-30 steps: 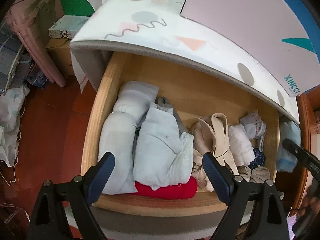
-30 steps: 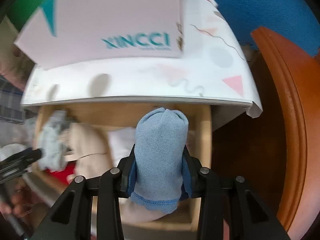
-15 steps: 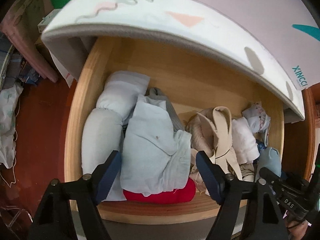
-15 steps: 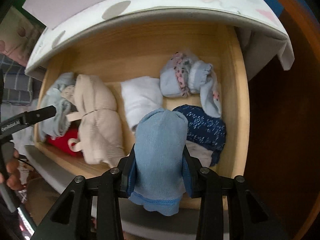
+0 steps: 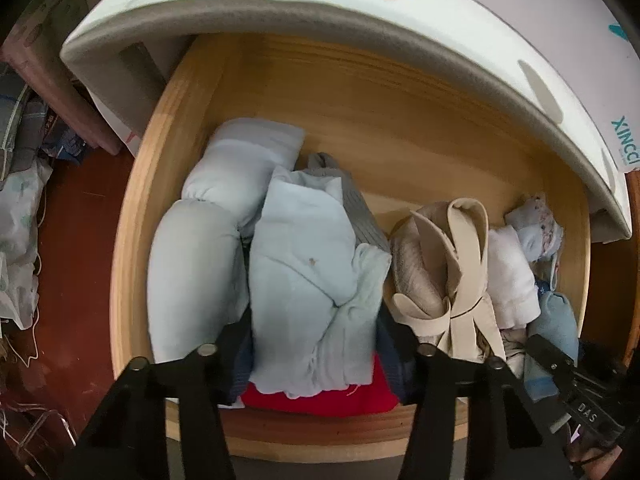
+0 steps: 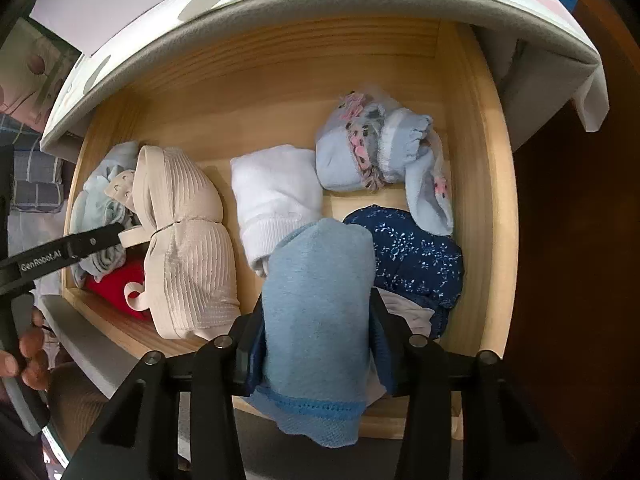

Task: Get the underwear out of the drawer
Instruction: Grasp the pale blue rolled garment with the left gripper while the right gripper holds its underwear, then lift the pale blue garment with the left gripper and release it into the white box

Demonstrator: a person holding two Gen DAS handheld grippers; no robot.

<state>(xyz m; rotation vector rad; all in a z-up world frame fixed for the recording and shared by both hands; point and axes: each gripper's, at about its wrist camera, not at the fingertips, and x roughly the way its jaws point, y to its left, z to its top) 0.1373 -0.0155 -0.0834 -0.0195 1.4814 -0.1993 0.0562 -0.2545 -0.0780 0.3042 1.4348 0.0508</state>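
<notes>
An open wooden drawer [image 5: 136, 240] is packed with folded underwear. My left gripper [image 5: 316, 320] points straight down at the front middle, its jaws closing on a pale blue folded garment [image 5: 304, 264], and both pads touch its sides. My right gripper [image 6: 318, 304] is over the drawer's [image 6: 492, 240] front right with a rolled blue cloth [image 6: 320, 264] between its fingers. Its jaws are opening, but the pads still lie against the cloth. The cloth's hem hangs over the front rail. That blue cloth [image 5: 556, 320] also shows in the left wrist view.
A red item [image 5: 320, 400] lies under the pale garment, with a pale blue roll [image 5: 192, 264] to its left. A beige bra [image 6: 188, 240], white fold [image 6: 276, 196], floral piece [image 6: 360, 148] and navy print [image 6: 416, 256] fill the right. A patterned foam mat [image 5: 360, 12] overhangs the back.
Both grippers came down toward the drawer. The left jaws narrowed from wide open onto the pale blue garment. The right carried the blue cloth down to the front right and widened slightly.
</notes>
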